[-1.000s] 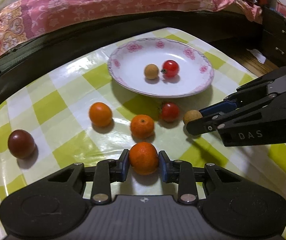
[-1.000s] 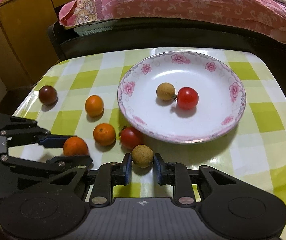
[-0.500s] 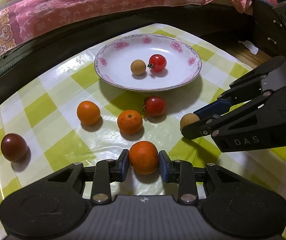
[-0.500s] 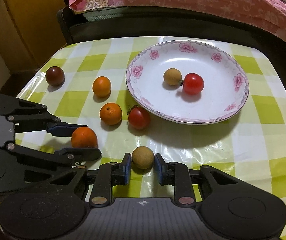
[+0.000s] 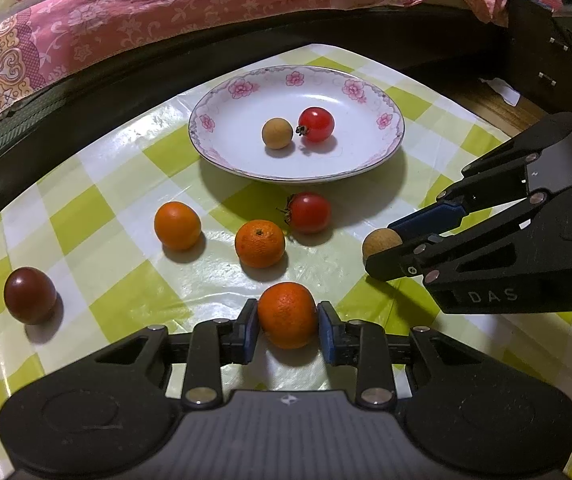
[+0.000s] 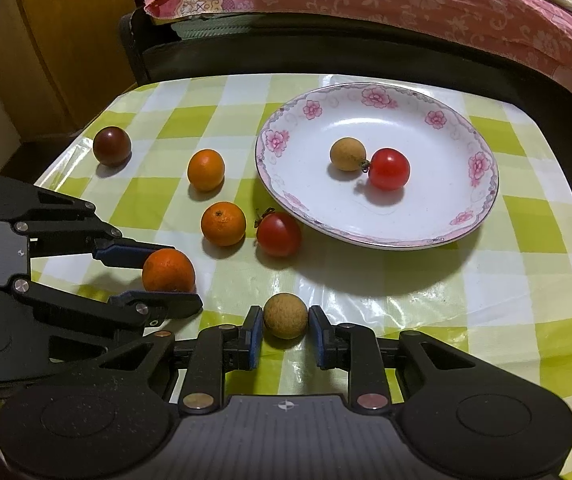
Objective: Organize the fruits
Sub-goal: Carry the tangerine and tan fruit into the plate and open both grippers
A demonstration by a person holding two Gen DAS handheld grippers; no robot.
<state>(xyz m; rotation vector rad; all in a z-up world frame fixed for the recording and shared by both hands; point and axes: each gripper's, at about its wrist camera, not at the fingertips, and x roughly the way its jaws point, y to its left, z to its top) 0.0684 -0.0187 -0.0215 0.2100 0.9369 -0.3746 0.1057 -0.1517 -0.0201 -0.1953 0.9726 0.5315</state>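
- Both grippers lifted since a second ago: left gripper (image 5: 288, 326) clamping orange (image 5: 287, 315), right gripper (image 6: 285, 332) clamping longan (image 6: 285, 321).
- Probably bound for plate (image 6: 482, 196), well ahead.

Warm, fairly dim light is cast from above and behind the cameras; soft shadows are thrown beyond each fruit. Glare is seen on the glossy tablecloth (image 5: 173, 128) (strongest near the plate (image 6: 482, 196)). Edges are bent and darkened by fisheye distortion.

Glossy plastic tablecloth (image 5: 133, 292); smooth glazed plate (image 5: 229, 148); dimpled orange (image 5: 287, 315).
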